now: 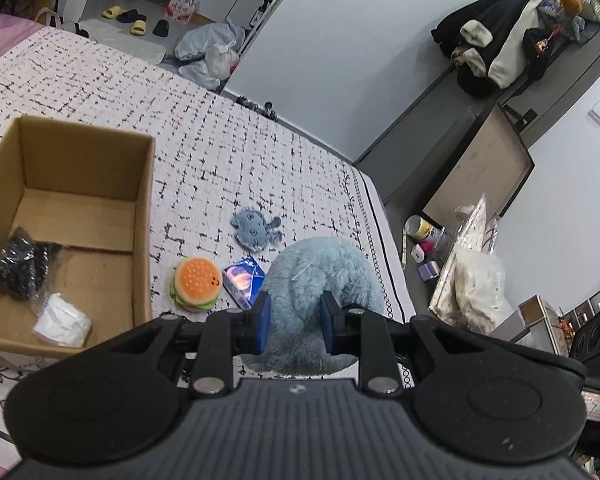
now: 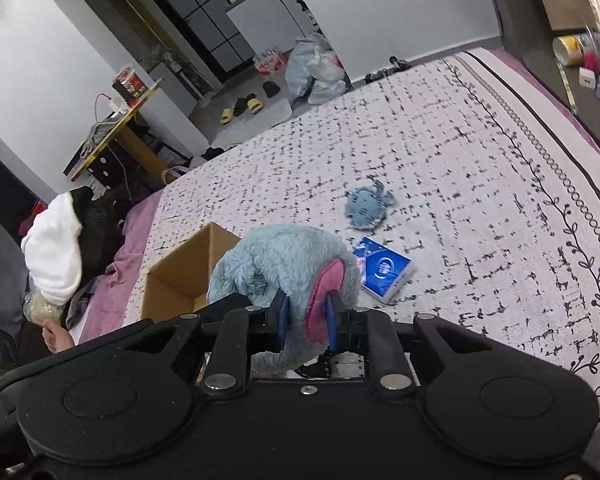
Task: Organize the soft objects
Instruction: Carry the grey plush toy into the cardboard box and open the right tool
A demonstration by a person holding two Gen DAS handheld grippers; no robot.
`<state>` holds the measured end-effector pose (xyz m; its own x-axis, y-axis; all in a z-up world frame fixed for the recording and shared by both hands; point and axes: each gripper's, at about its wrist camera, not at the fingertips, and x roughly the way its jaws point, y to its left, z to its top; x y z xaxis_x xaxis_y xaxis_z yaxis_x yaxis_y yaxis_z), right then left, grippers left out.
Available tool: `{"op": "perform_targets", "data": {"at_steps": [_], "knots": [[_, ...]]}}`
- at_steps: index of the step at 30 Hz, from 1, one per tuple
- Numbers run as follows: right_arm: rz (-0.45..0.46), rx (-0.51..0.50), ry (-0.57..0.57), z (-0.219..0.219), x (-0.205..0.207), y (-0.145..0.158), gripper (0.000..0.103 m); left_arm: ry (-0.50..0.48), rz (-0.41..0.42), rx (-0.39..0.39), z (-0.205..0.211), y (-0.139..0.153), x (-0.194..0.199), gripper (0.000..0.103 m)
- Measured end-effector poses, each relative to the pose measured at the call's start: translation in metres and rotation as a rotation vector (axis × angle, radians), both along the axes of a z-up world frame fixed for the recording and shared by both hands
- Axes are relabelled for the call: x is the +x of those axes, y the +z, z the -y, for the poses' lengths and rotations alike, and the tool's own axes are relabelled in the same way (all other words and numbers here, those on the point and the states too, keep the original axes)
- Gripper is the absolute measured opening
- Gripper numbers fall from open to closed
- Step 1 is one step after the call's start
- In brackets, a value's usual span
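Observation:
A big fluffy light-blue plush toy point(image 1: 320, 276) hangs above the patterned bed, held by both grippers. My left gripper point(image 1: 294, 322) is shut on its furry body. My right gripper point(image 2: 307, 320) is shut on its pink-lined ear point(image 2: 324, 296). An open cardboard box point(image 1: 140, 208) stands on the bed to the left, holding a black bag point(image 1: 18, 266) and a white packet point(image 1: 62, 320). A burger plush point(image 1: 196, 282) lies by the box. Beyond it lies a small blue crab-like plush point(image 1: 254, 230). A blue tissue pack point(image 1: 244, 282) lies beside the burger.
The bed cover point(image 1: 220, 140) stretches far behind. A side surface point(image 1: 428, 264) right of the bed holds a can, small boxes and plastic bags. Clothes hang on the wall at the upper right. A pile of clothes point(image 2: 56, 248) lies off the bed's left side.

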<state>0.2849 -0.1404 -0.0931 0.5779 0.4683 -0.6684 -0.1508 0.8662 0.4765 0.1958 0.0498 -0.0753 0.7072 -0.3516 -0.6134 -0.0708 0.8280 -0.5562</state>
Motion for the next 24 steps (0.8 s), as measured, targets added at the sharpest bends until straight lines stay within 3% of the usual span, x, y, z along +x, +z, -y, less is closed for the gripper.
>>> {"op": "perform_targets", "data": {"at_steps": [24], "knots": [[0.053,0.010,0.073,-0.068,-0.005,0.018,0.019,0.044,0.045,0.016,-0.067,0.022,-0.017,0.025]]}}
